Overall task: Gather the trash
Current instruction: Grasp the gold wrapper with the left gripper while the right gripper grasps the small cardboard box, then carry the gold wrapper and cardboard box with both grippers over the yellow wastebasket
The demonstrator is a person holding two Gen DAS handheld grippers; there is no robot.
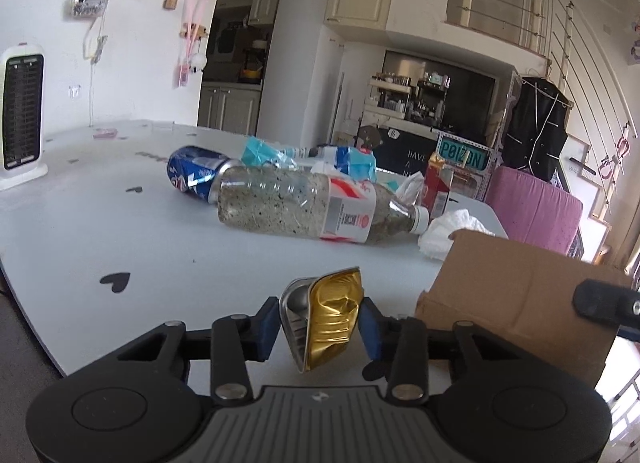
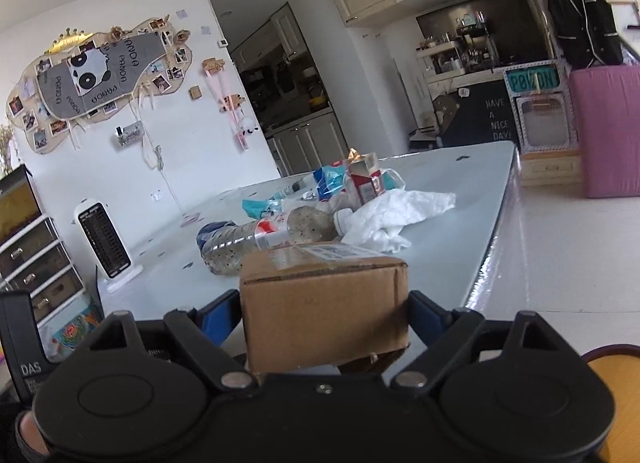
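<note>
Glossy white table [image 1: 80,231]; left jaws pinching crumpled gold foil cup [image 1: 326,317], right jaws clamping cardboard box [image 2: 324,311].

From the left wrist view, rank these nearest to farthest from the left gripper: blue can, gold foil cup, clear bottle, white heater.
1. Gold foil cup: between the fingers of the left gripper.
2. Clear bottle: lying mid-table, ahead.
3. Blue can: just behind the bottle, left.
4. White heater: far left.
</note>
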